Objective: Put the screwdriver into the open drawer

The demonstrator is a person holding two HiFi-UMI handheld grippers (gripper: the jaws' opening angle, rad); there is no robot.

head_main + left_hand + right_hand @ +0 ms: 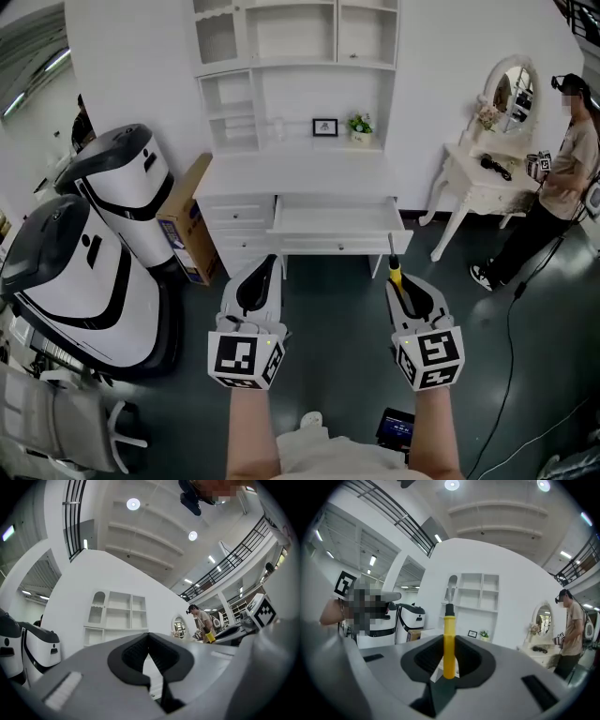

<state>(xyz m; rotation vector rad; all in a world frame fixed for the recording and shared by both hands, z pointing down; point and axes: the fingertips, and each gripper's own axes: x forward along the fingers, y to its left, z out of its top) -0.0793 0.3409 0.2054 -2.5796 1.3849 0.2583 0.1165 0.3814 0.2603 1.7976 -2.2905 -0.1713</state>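
right gripper fingers clamp the yellow screwdriver, tip pointing at the open drawer, seemingly just short of its front. left gripper fingers pressed together, holding nothing.

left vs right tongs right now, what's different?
The right tongs grip a yellow screwdriver that sticks out past the tips; the left tongs hold nothing. The left jaws are closed together; the right jaws sit apart on the handle. Shared: both point toward the white desk with its open drawer.
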